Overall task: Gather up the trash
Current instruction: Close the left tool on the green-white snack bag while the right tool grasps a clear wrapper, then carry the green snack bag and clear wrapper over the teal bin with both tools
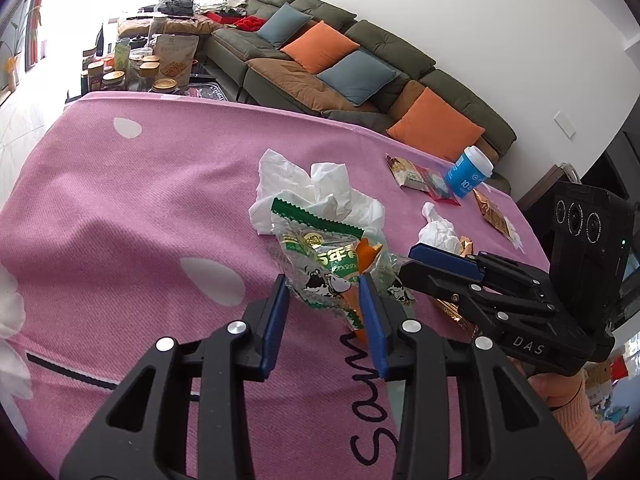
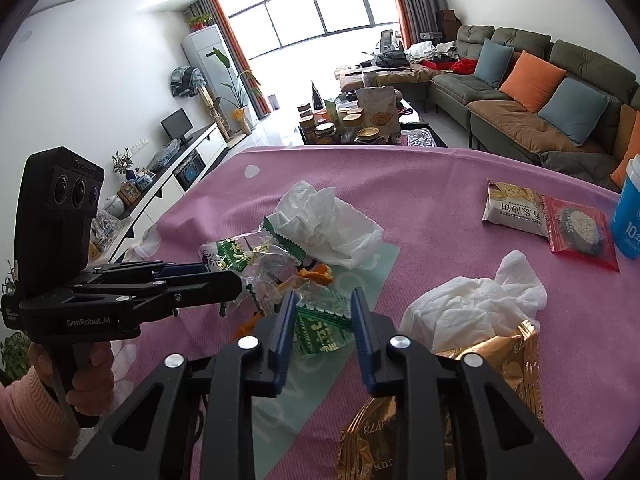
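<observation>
"DAS" on right gripper point(image 1: 416, 264), "GenRobot.AI" on left gripper point(image 2: 236, 280), "10" on blue cup point(image 1: 468, 172)

On the surface point(image 2: 440, 184), a crumpled tissue point(image 2: 328, 224) lies behind the snack wrappers point(image 2: 256, 260), a second tissue point(image 2: 476, 308) to their right, packets point(image 2: 516, 210) and a cup point(image 2: 628, 216) beyond.

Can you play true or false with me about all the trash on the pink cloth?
1. The blue cup lies tipped on its side. True.
2. The cloth is green. False: it is pink with white spots.
3. The left gripper has a green wrapper between its fingers. True.
4. The sofa has only blue cushions. False: blue and orange ones.
5. A crumpled tissue sits beside a gold wrapper. True.
</observation>
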The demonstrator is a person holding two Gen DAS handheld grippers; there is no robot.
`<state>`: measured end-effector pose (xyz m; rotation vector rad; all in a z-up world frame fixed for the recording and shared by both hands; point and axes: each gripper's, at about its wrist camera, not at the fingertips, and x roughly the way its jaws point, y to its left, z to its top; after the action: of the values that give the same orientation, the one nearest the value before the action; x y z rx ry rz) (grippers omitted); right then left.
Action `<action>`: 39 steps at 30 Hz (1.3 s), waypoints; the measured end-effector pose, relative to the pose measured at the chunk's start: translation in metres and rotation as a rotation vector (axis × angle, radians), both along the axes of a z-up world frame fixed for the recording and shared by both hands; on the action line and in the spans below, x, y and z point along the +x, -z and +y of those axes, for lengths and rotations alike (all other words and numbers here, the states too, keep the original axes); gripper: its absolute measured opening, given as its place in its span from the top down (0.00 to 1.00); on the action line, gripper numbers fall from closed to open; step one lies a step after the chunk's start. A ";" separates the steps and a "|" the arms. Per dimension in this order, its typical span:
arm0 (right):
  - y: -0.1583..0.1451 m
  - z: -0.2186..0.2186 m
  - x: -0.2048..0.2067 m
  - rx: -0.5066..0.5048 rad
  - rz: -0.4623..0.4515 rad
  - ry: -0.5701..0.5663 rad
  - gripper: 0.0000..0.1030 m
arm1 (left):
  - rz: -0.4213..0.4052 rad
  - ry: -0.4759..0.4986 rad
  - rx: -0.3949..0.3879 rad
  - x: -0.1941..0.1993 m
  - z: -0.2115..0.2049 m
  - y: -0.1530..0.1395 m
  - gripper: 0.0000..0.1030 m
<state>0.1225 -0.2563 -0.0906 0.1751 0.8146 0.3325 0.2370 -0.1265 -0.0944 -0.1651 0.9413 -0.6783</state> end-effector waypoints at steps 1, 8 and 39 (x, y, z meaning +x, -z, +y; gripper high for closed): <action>0.000 0.000 -0.001 0.000 -0.003 -0.002 0.75 | -0.003 0.000 -0.003 -0.002 0.002 -0.001 0.66; -0.004 -0.003 -0.006 0.009 -0.017 -0.004 0.86 | -0.031 -0.008 -0.021 -0.015 0.015 -0.010 0.66; -0.027 0.011 -0.038 0.109 -0.079 -0.032 0.90 | -0.147 -0.089 0.019 -0.094 0.092 -0.033 0.66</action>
<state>0.0848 -0.2458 -0.0637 0.2500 0.7223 0.4117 0.1432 -0.0346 -0.0611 -0.1373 0.7949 -0.5909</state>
